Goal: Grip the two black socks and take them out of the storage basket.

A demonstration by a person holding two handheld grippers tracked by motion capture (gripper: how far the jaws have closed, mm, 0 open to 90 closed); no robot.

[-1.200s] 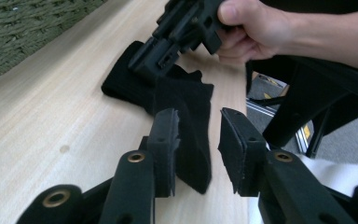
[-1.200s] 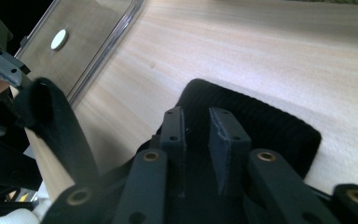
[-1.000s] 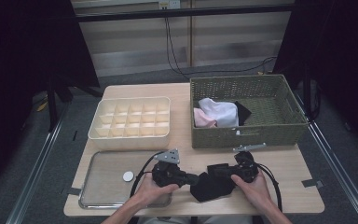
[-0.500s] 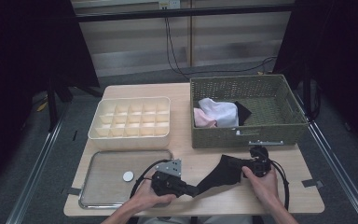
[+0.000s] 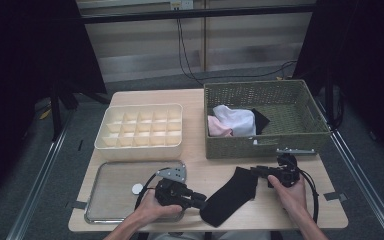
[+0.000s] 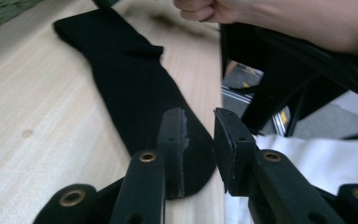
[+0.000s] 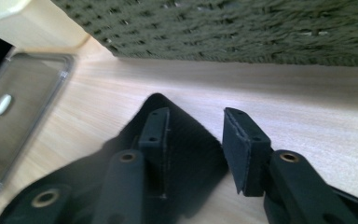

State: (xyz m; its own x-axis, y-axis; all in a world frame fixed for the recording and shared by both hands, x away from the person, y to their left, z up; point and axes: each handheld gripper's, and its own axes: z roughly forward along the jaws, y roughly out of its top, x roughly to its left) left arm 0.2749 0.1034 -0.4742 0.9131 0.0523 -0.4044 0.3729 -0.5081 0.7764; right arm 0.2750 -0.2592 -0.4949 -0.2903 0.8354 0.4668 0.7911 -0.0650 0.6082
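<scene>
Flat black fabric sock point(image 5: 230, 194) lay stretched diagonally on the pale wooden surface point(image 5: 205, 170), just in front of the olive woven rectangular basket point(image 5: 265, 145), apart from the basket wall. Sock's near end sat at the left hand-held gripper point(image 5: 201, 199); in the left gripper view the sock point(image 6: 135, 88) ran away from the jaws, its rounded end lying under the left hand-held gripper point(image 6: 199, 140), jaws parted with a gap, pads not pressing the cloth. These jaws had just been opening. Sock's far end, closer to the basket, sat at the right hand-held gripper point(image 5: 260, 172); in the right gripper view the sock corner point(image 7: 186, 140) lay beneath the right hand-held gripper point(image 7: 196, 140), jaws apart, nothing pinched, also just been opening. Basket wall point(image 7: 223, 28) stood right behind it. Inside the basket: white and pink crumpled cloths point(image 5: 232, 122) plus a dark piece. Left of the basket, well apart from the sock: cream plastic divided organiser box point(image 5: 142, 127). In front of that box: grey metal tray point(image 5: 110, 190) with a small white round disc point(image 5: 137, 189) on it.
</scene>
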